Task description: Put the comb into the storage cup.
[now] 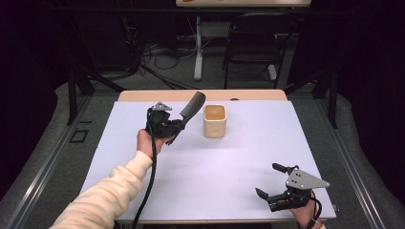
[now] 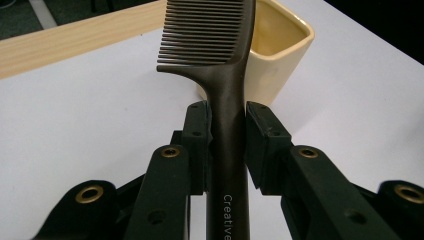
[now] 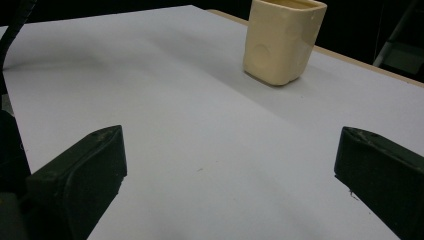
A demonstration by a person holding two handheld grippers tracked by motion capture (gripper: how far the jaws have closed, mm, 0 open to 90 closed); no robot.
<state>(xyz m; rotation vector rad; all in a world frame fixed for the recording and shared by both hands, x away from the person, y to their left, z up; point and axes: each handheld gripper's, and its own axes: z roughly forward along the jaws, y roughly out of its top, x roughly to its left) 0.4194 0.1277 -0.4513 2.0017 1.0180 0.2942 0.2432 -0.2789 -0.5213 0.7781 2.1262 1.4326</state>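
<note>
A dark brown comb (image 1: 192,107) is held above the white table, its handle clamped in my left gripper (image 1: 177,127) and its toothed end pointing up toward a cream square cup (image 1: 215,120). In the left gripper view the comb (image 2: 225,100) runs straight up between the pads, with the cup (image 2: 277,50) just behind its teeth. My right gripper (image 1: 271,180) rests near the table's front right corner, open and holding nothing. The cup (image 3: 283,40) stands far ahead in the right gripper view.
A white sheet (image 1: 239,157) covers the wooden table (image 1: 143,95). Beyond the far edge stand a chair (image 1: 250,52), a white table leg (image 1: 197,47) and loose cables on the floor. Metal rails run along both sides.
</note>
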